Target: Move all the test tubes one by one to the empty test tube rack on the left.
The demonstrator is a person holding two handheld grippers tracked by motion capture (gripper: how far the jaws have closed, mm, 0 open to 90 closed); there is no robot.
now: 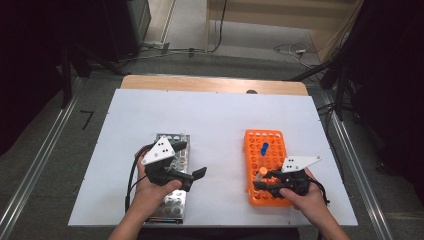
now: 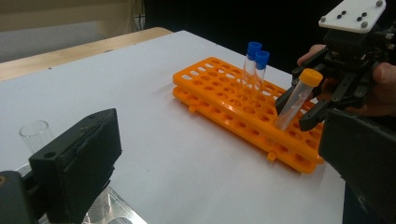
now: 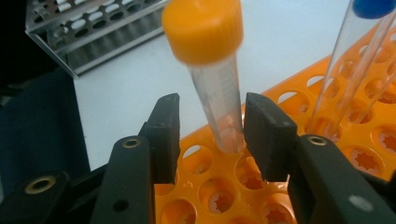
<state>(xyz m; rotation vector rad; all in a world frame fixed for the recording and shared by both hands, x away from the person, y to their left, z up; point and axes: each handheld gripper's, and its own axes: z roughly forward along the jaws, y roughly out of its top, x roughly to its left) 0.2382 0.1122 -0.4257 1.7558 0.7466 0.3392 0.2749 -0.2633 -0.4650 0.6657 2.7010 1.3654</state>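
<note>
White table [image 1: 150, 107] from above: the left gripper [image 1: 192, 161] is spread over the metal rack [image 1: 182, 140]. From the left gripper view, the right gripper [image 2: 303, 109] brackets the tube [image 2: 295, 100], tilted in the orange rack [image 2: 224, 105]. In the right gripper view, its jaws flank the tube [image 3: 217, 88] without gripping; seating looks nearly finished, withdrawal next. No legible writing.

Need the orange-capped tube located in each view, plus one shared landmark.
High view: orange-capped tube at lower centre-right, tilted over the near end of the orange rack, by the right gripper.
Left gripper view: right of centre, leaning over the rack.
Right gripper view: top centre, between the fingers.
Shared landmark: the blue-capped tubes standing in the rack.
</note>
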